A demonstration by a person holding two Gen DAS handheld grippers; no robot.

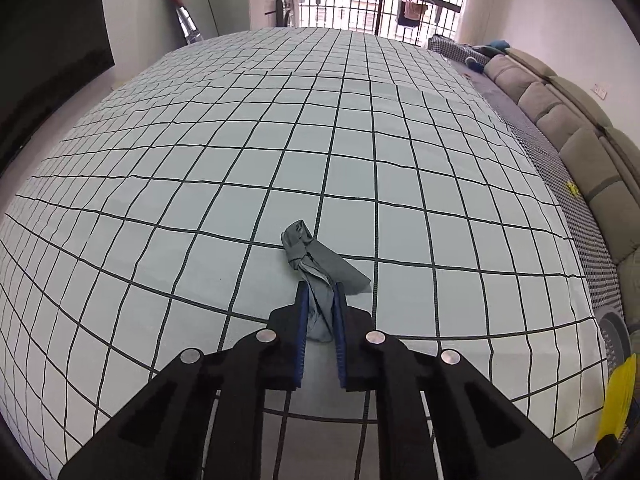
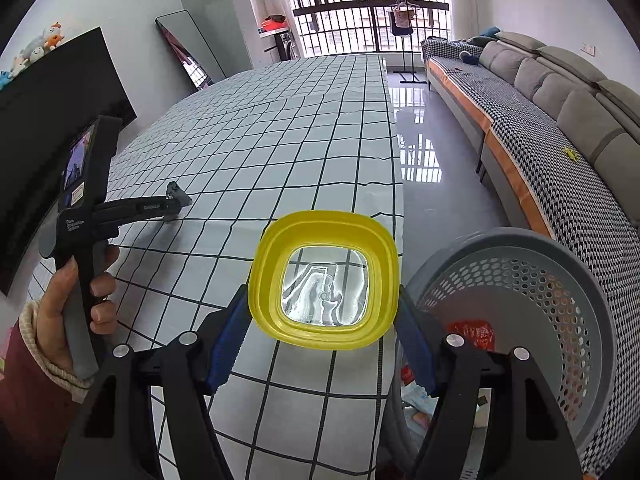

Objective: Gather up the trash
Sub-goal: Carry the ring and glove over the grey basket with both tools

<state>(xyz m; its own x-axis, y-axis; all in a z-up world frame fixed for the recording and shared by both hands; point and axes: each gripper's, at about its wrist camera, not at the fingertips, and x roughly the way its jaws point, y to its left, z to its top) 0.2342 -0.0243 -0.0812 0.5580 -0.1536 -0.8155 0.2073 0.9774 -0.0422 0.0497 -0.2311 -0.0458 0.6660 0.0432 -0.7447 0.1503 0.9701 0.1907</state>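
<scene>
My left gripper (image 1: pixel 319 289) is shut on a crumpled grey wrapper (image 1: pixel 316 258) that rests on the checked tablecloth (image 1: pixel 240 160); the wrapper's end sticks out beyond the fingertips. In the right wrist view the left gripper (image 2: pixel 173 205) with the grey wrapper (image 2: pixel 178 193) is at the left over the table. My right gripper (image 2: pixel 324 300) is shut on a yellow plastic tub (image 2: pixel 324 280), holding it by its sides above the table's right edge, open side towards the camera. A grey perforated trash basket (image 2: pixel 532 300) stands tilted at the right with trash inside.
A grey sofa with a houndstooth cover (image 2: pixel 540 128) runs along the right wall, with shiny floor (image 2: pixel 424 140) between it and the table. A black TV (image 2: pixel 44 128) and a mirror (image 2: pixel 188 52) stand at the left. The yellow tub's edge shows in the left wrist view (image 1: pixel 620 396).
</scene>
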